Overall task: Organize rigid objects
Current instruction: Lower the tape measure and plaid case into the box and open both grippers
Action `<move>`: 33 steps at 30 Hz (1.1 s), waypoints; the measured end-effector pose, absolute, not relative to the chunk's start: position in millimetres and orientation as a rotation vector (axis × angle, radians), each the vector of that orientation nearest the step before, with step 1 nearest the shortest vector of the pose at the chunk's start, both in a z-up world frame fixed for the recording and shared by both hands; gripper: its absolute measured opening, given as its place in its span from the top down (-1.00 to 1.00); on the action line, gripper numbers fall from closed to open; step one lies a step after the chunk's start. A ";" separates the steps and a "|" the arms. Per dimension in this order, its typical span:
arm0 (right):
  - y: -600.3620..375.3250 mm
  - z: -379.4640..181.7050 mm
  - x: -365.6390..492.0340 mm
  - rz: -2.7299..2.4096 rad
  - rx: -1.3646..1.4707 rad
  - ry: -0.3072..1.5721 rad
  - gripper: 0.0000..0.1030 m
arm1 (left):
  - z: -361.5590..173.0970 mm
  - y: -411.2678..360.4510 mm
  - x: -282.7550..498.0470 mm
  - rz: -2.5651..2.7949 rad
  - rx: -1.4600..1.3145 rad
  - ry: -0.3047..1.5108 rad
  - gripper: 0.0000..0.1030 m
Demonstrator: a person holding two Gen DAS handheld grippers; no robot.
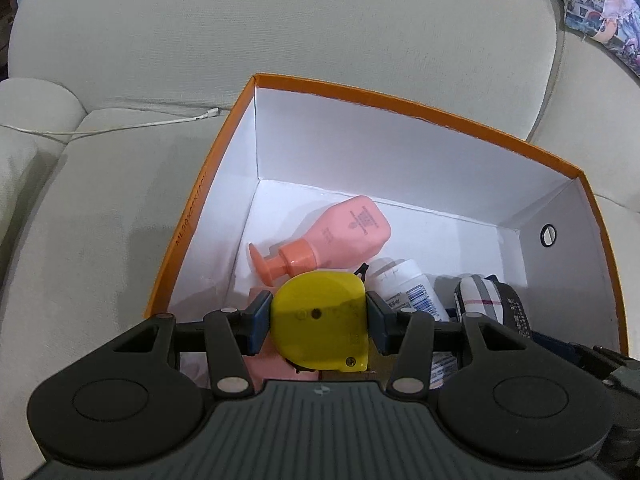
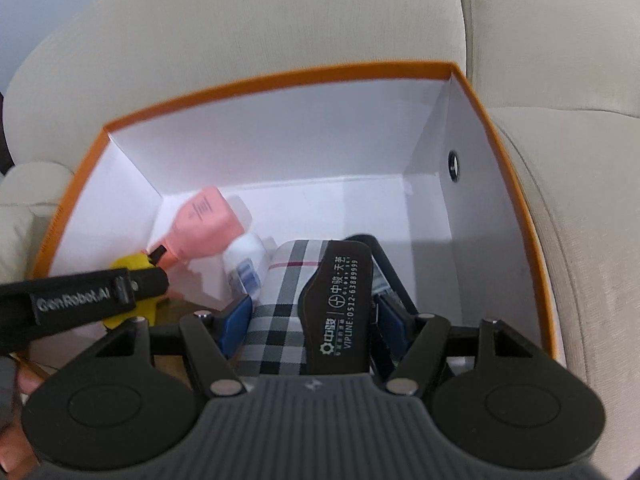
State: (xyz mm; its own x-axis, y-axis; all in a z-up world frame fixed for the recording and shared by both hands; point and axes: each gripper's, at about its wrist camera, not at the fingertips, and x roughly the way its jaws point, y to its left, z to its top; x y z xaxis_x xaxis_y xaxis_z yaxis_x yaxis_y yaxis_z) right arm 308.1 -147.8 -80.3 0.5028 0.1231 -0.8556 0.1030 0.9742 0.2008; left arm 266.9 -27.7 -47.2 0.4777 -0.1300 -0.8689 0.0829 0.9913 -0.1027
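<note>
We hold two hand-held grippers over an orange box (image 1: 400,104) with white inner walls, set on a beige sofa (image 1: 280,40). Left hand-held gripper (image 1: 318,318): its blue pads pinch a yellow tape measure (image 1: 316,312) from both sides, just above the box's near end. Right hand-held gripper (image 2: 310,316): pads pressed on a plaid case (image 2: 280,304) with a black tag (image 2: 340,304) printed in white, held low inside the box. On the box floor lies a pink pump bottle (image 1: 340,236) on its side, pump head toward the left wall; beside it a white bottle (image 1: 404,284) with a blue label, close behind the tape measure. These two crowd the near left part of the floor; the far right part, under the wall with the round eyelet (image 1: 548,236), is bare. In the right wrist view the left tool's black body (image 2: 80,300) crosses the lower left, hiding part of the tape measure (image 2: 128,264). A white cable (image 1: 120,128) runs along the sofa seam to the left of the box. A patterned cushion (image 1: 600,0) sits at the upper right corner.
</note>
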 end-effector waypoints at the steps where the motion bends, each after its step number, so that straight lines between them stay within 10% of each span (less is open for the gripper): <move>1: -147.6 -83.7 309.4 0.008 0.232 1.056 -0.34 | -46.8 -28.3 267.6 -0.129 -0.048 1.065 -0.10; 33: -124.7 -90.0 318.2 -0.006 0.067 1.092 -0.28 | -51.0 -31.0 265.8 -0.116 0.008 1.060 -0.19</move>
State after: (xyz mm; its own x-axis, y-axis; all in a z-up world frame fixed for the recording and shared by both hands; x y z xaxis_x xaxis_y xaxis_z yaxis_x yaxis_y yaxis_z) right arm 318.2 -124.7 -90.0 0.4613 0.0286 -0.8868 0.0376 0.9980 0.0517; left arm 265.8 -31.0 -51.0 0.4836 -0.0913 -0.8705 0.0988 0.9939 -0.0493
